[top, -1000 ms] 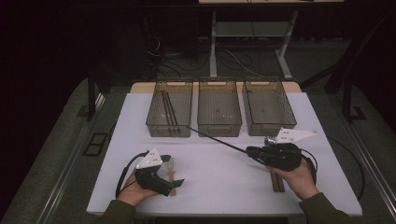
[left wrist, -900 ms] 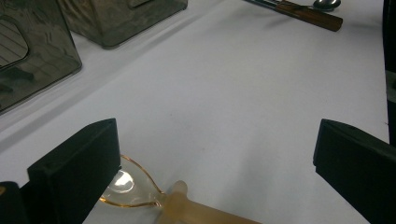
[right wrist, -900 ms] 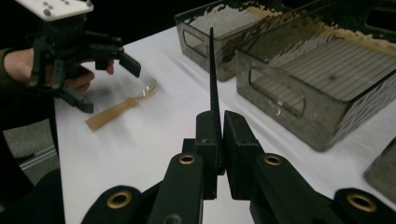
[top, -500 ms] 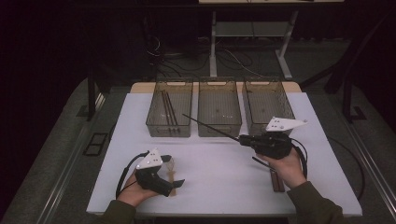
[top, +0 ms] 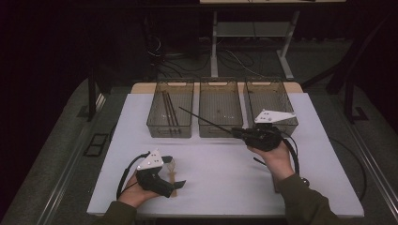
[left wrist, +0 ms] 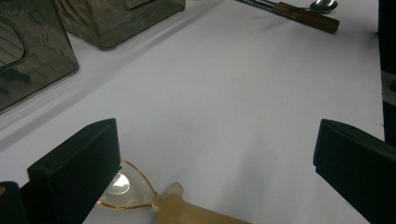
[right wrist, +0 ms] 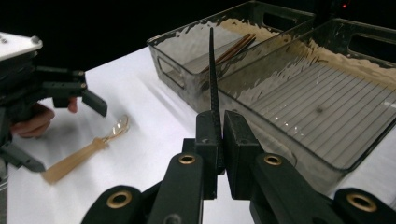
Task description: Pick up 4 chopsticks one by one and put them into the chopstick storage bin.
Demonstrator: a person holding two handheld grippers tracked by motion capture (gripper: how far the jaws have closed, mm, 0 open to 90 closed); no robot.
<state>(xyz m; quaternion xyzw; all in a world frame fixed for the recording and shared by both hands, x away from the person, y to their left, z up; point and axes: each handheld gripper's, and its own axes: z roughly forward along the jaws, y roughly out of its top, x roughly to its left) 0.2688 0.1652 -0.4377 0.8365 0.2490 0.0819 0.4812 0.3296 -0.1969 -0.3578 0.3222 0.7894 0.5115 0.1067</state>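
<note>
We see the table (top: 225,187) first, three bins along its far side. Taking the middle bin (top: 220,110) as our mark: the left bin (top: 170,117) beside it holds brown sticks, the right bin (top: 272,101) stands on its other side. Our right gripper (top: 237,133) hovers just in front of the middle bin, jaws clamped on a black chopstick (right wrist: 213,79) slanting over it. Nearer us, well apart from it, our left gripper (left wrist: 215,158) has jaws wide, a clear spoon (left wrist: 140,196) between them, untouched.

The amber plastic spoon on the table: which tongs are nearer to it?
Left. The left tongs stand open around the amber spoon, its bowl beside one jaw. The right tongs, shut on a black chopstick, hang near the trays, apart from it.
</note>
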